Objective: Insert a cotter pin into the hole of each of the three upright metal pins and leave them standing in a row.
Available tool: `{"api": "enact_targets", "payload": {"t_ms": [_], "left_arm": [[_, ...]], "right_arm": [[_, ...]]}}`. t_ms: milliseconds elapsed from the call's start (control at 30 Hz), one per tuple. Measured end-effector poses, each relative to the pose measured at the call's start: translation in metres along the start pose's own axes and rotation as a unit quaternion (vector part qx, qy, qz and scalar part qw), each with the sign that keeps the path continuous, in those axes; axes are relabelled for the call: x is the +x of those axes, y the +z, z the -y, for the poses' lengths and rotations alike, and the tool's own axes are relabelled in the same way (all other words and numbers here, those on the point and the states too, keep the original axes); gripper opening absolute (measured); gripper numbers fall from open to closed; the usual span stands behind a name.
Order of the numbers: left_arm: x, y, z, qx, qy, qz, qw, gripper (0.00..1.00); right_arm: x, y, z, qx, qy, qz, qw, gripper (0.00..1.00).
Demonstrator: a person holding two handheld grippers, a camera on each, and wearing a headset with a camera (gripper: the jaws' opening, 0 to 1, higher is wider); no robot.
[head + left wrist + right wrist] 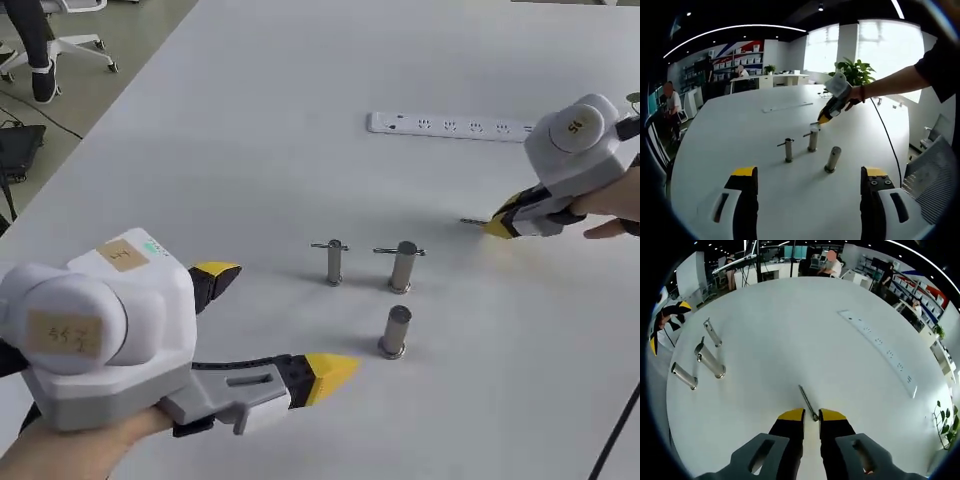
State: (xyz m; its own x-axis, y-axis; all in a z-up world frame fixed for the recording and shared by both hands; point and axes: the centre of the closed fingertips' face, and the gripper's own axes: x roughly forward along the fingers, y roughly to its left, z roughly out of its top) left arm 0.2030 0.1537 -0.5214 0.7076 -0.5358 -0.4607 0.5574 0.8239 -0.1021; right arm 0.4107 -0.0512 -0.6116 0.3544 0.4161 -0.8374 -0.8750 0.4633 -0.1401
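Three metal pins stand upright on the white table [250,150]. The back-left pin [335,262] and the back-right pin [403,266] each carry a cotter pin through the top. In front of them the third pin [396,332] [832,159] has a bare top. My right gripper [497,229] [812,416] hovers right of the pins, shut on a cotter pin [472,221] [807,402] that points toward them. At the lower left my left gripper [275,320] [809,172] is open and holds nothing, short of the pins.
A white power strip [450,126] [880,345] lies at the back of the table. A black cable [615,435] crosses the front right corner. Office chairs and people are beyond the table's left edge.
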Motion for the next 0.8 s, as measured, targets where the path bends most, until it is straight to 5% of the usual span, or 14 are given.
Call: {"api": "enact_targets", "payload": {"t_ms": [267, 333, 700, 800], "left_arm": [[-0.0003, -0.0001, 0.0009, 0.002, -0.002, -0.001, 1.0000, 0.83], [-0.0010, 0.0009, 0.0002, 0.001, -0.001, 0.000, 1.0000, 0.83], [-0.0056, 0.0013, 0.0005, 0.004, 0.001, -0.001, 1.0000, 0.83], [-0.0057, 0.0030, 0.0002, 0.001, 0.002, 0.002, 1.0000, 0.82]], "right_arm": [[-0.0004, 0.0028, 0.0018, 0.013, 0.016, -0.009, 0.9998, 0.05], [-0.0011, 0.0015, -0.0009, 0.041, 0.026, -0.012, 0.9988, 0.04], [-0.0041, -0.0018, -0.0022, 0.055, 0.027, -0.019, 0.9980, 0.00], [-0.0052, -0.0048, -0.0020, 0.021, 0.020, -0.043, 0.9986, 0.00]]}}
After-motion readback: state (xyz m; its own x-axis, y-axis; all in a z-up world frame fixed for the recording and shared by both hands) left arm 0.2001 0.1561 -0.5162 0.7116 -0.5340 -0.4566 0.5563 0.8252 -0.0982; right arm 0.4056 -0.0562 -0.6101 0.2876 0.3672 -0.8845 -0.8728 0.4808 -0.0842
